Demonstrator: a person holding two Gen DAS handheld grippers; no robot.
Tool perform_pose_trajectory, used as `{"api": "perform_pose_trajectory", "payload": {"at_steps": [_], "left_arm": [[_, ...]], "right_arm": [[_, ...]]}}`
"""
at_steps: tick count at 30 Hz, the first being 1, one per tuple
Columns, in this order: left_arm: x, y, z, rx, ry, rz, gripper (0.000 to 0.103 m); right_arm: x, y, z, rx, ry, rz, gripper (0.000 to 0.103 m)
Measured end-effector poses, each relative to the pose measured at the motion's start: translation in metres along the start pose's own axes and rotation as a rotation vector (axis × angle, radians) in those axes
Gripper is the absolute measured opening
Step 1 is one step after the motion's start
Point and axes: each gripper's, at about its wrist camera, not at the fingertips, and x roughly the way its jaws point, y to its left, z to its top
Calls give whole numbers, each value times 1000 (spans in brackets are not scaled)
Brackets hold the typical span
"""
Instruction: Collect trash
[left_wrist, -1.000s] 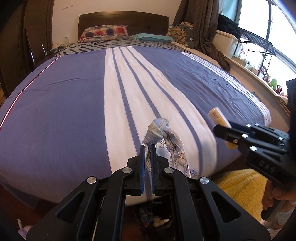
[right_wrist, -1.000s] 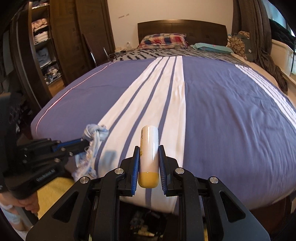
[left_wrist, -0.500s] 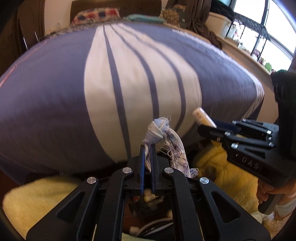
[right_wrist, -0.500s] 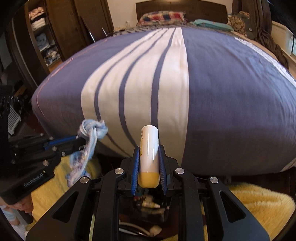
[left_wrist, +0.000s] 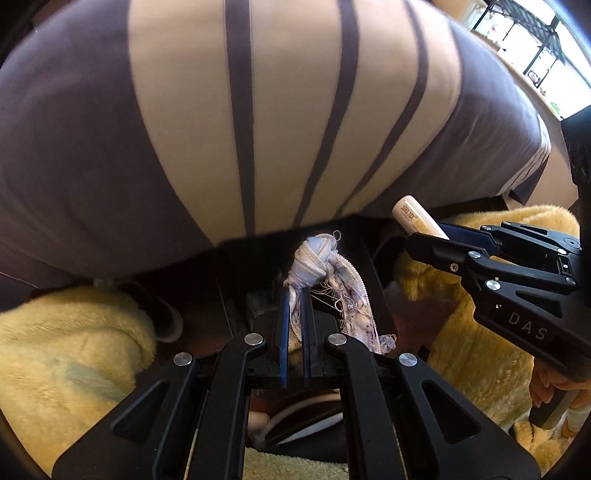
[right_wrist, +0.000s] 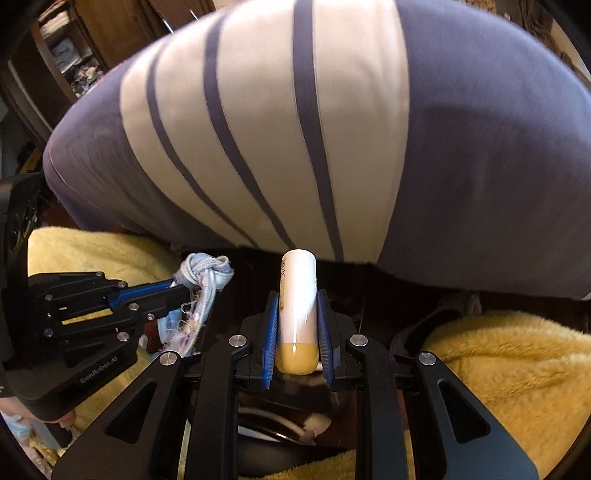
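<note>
My left gripper (left_wrist: 294, 295) is shut on a knotted, frayed pale blue rag (left_wrist: 317, 266) whose loose threads hang to the right. It also shows in the right wrist view (right_wrist: 201, 277), held by the left gripper (right_wrist: 177, 286). My right gripper (right_wrist: 297, 299) is shut on a white tube with a yellow cap (right_wrist: 297, 306), pointing forward. In the left wrist view the tube (left_wrist: 415, 218) sticks out of the right gripper (left_wrist: 424, 236) at right. Both grippers hang below the bed's foot edge, over a dark container (right_wrist: 295, 424) partly hidden by the jaws.
The bed with a blue and white striped cover (left_wrist: 258, 110) fills the upper view. Yellow fluffy rugs lie on the floor at left (left_wrist: 55, 369) and right (right_wrist: 517, 369). A wooden wardrobe (right_wrist: 74, 55) stands at far left.
Both grippers have dropped and tilted down from above the mattress to below its foot edge, still holding the rag and the tube. The floor, rugs and container came into view.
</note>
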Motion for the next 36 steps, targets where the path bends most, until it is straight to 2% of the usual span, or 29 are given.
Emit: {"api": "perform_pose_trajectory", "payload": {"at_steps": [8, 15, 16, 19, 21, 23, 24, 28, 32, 36], "left_arm": [[39, 8, -5, -25, 108, -36, 4], [51, 7, -3, -31, 147, -49, 7], [52, 6, -2, -35, 149, -50, 8], [53, 12, 1, -45, 151, -37, 24], [51, 14, 2, -52, 142, -27, 28], [44, 15, 3, -59, 125, -12, 36], [41, 16, 4, -61, 115, -4, 39], [19, 16, 9, -62, 59, 30, 61], [-13, 13, 16, -43, -25, 70, 83], [-47, 8, 21, -24, -112, 100, 93]], "right_arm": [[36, -16, -4, 65, 108, 37, 21], [43, -20, 3, 89, 125, 46, 23], [42, -20, 4, 92, 125, 48, 23], [41, -20, 6, 97, 120, 45, 24], [39, -22, 7, 102, 114, 39, 30], [34, -24, 8, 110, 96, 25, 47], [31, -26, 8, 113, 87, 19, 50], [8, -30, 12, 120, 19, -23, 73], [-19, -35, 17, 125, -51, -58, 88], [-48, -39, 21, 126, -115, -91, 95]]}}
